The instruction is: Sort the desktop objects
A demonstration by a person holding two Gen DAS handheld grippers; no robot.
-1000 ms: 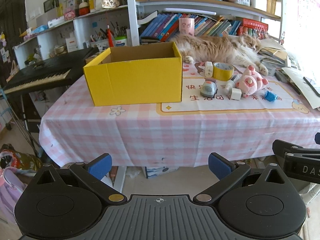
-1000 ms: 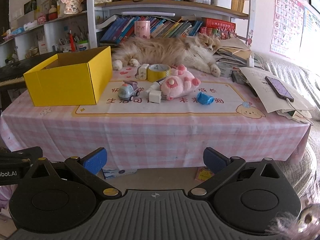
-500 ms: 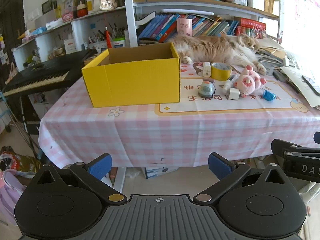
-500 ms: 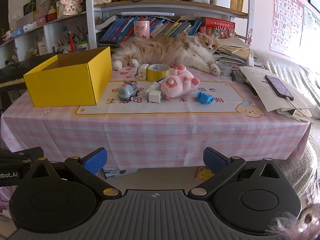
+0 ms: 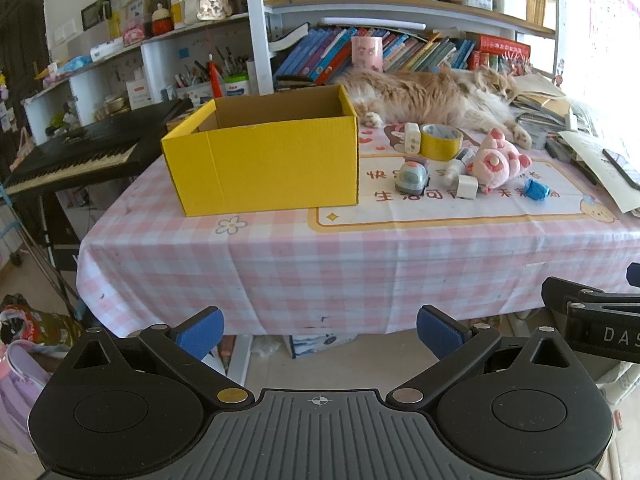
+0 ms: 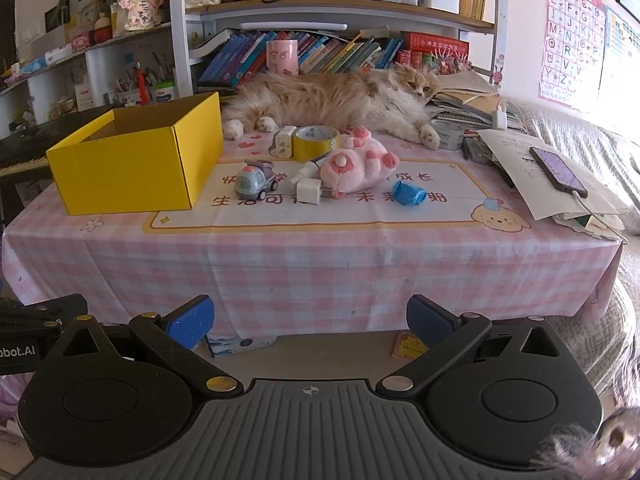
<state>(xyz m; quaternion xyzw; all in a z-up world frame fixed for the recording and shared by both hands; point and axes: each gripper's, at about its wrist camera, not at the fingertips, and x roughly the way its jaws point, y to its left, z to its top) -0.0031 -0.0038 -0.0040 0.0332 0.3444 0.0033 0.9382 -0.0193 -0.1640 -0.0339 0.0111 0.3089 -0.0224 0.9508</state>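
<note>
Yellow box point(image 5: 264, 160) near table edge point(image 5: 360, 236), grippers clear

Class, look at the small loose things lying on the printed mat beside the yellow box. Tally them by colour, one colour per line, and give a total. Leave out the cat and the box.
White: 3 (plug, bottle, charger)
Yellow: 1 (tape roll)
Pink: 1 (plush toy)
Blue: 1 (wrapped roll)
Grey-blue: 1 (toy car)
Total: 7
</note>
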